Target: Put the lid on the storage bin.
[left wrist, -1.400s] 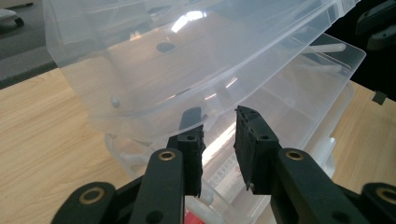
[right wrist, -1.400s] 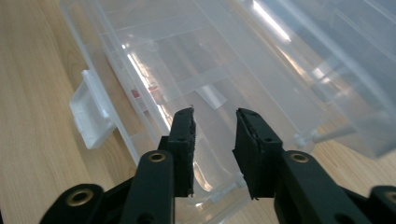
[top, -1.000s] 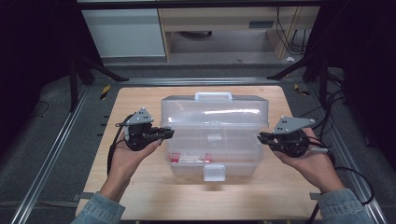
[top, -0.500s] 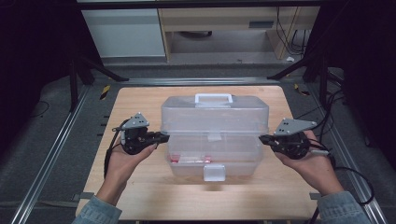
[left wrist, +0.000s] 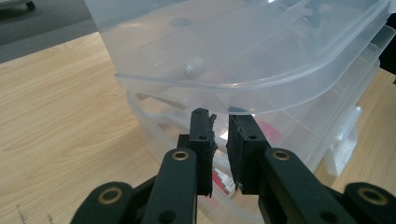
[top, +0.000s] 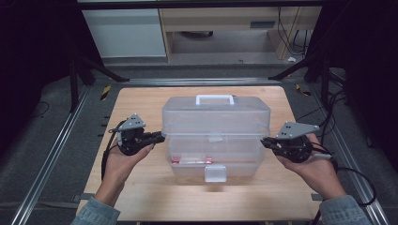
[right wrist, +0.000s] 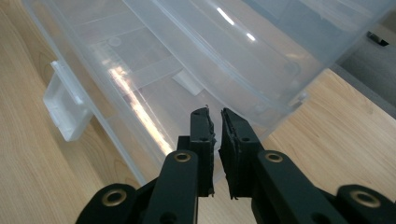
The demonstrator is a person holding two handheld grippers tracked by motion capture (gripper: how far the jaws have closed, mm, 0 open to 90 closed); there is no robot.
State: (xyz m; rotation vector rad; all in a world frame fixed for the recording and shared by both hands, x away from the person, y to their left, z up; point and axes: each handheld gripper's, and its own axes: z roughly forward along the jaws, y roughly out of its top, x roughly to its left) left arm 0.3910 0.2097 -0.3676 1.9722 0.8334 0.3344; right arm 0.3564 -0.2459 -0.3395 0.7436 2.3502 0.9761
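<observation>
High view, box: a clear plastic toolbox [top: 216, 136] sits mid-table on the wooden table [top: 141, 192], white handle [top: 214, 99] at its 12 o'clock, white latch [top: 215, 173] at its 6 o'clock, something red [top: 187, 161] showing through the lower tray.
High view, lid: it sits raised above the base, with a gap along the front.
High view, left gripper: the left gripper [top: 158, 138] is at the box's 9 o'clock, tips right at the lid's edge, cradled in the left hand [top: 123, 161].
High view, right gripper: the right gripper [top: 265, 142] is at the box's 3 o'clock, tips against that end, in the right hand [top: 312, 171].
Left gripper view, jaws: the left gripper [left wrist: 220, 122] is nearly closed with a slim gap, tips tucked just under the lid's rim [left wrist: 224, 88]; I cannot tell if they pinch anything.
Left gripper view, box: the toolbox [left wrist: 261, 46] looms at 12 o'clock, latch [left wrist: 343, 149] out at 3 o'clock.
Right gripper view, jaws: the right gripper [right wrist: 214, 120] shows a narrow slit between the jaws, tips at the lid's lower edge; grip cannot be told.
Right gripper view, box: the toolbox [right wrist: 187, 51] is at 12 o'clock, latch [right wrist: 63, 109] at 9 o'clock.
</observation>
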